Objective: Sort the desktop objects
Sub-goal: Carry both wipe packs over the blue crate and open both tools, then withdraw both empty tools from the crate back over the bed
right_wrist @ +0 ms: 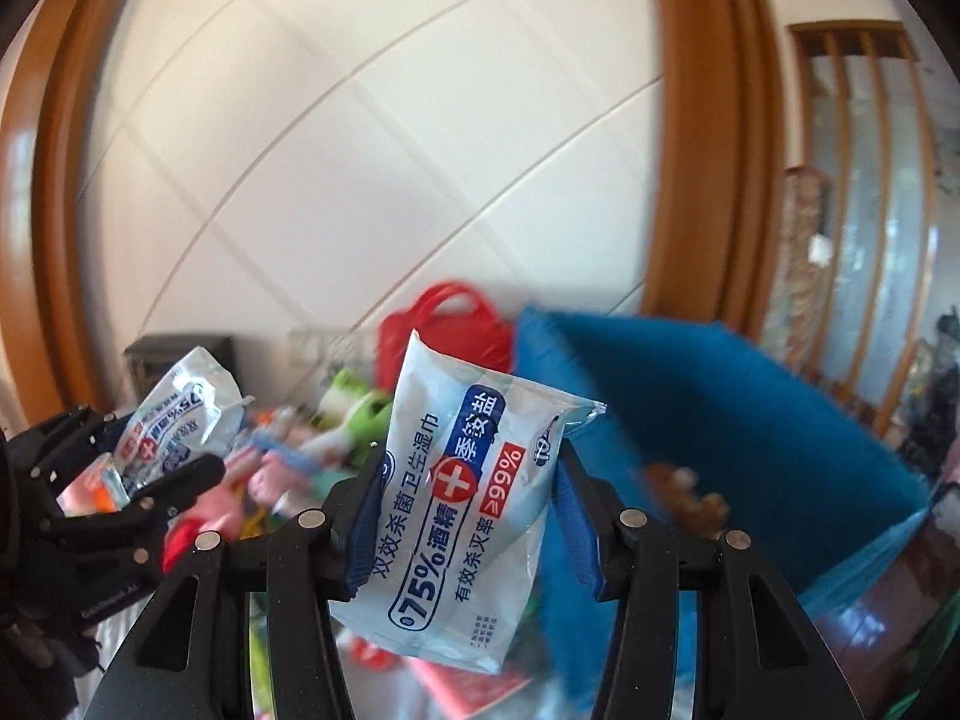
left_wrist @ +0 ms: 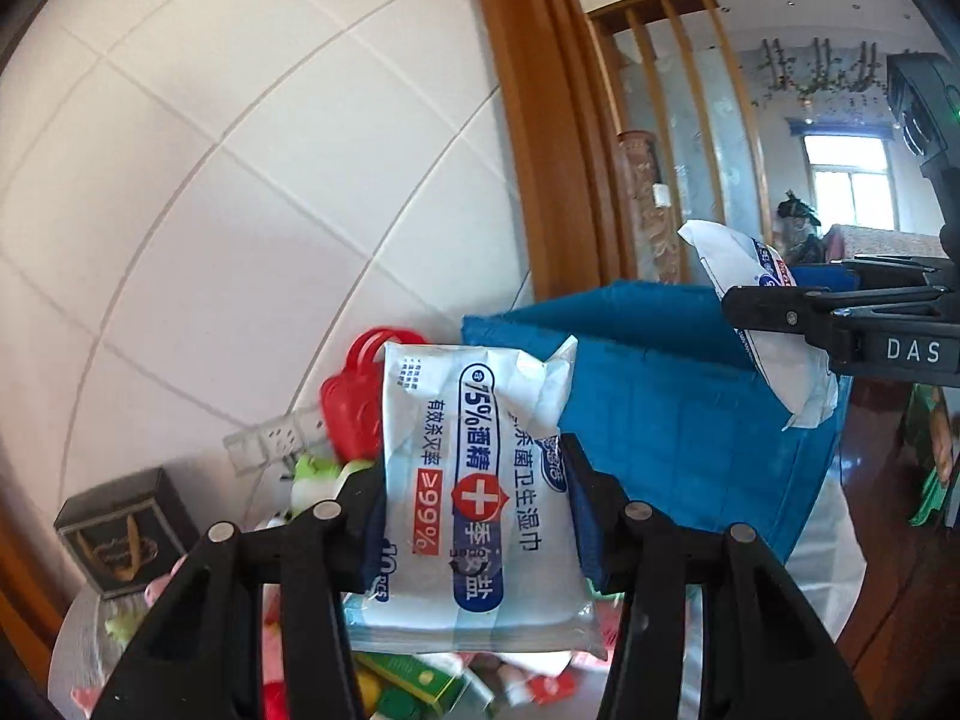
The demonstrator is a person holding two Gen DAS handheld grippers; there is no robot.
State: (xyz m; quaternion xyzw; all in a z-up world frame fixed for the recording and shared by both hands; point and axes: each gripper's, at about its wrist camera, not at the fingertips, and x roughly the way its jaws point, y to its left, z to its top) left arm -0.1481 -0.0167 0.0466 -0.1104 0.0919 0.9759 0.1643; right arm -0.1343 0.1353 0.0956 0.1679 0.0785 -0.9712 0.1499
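Left gripper (left_wrist: 477,516), low centre of the left wrist view: jaws pinching a wet-wipe pack (left_wrist: 480,480) by its two long edges, pack upright, print running sideways. Behind it, right of centre, a blue fabric bin (left_wrist: 660,396); a red bag (left_wrist: 354,402) just left of the pack, a dark box (left_wrist: 126,528) at lower left, toys and cartons blurred below. Right gripper (right_wrist: 468,516), low centre of the right wrist view: jaws clamped on a second wet-wipe pack (right_wrist: 462,516), tilted with its top corner leaning left. Same blue bin at right, white tiled wall (right_wrist: 372,120) filling the upper frame.
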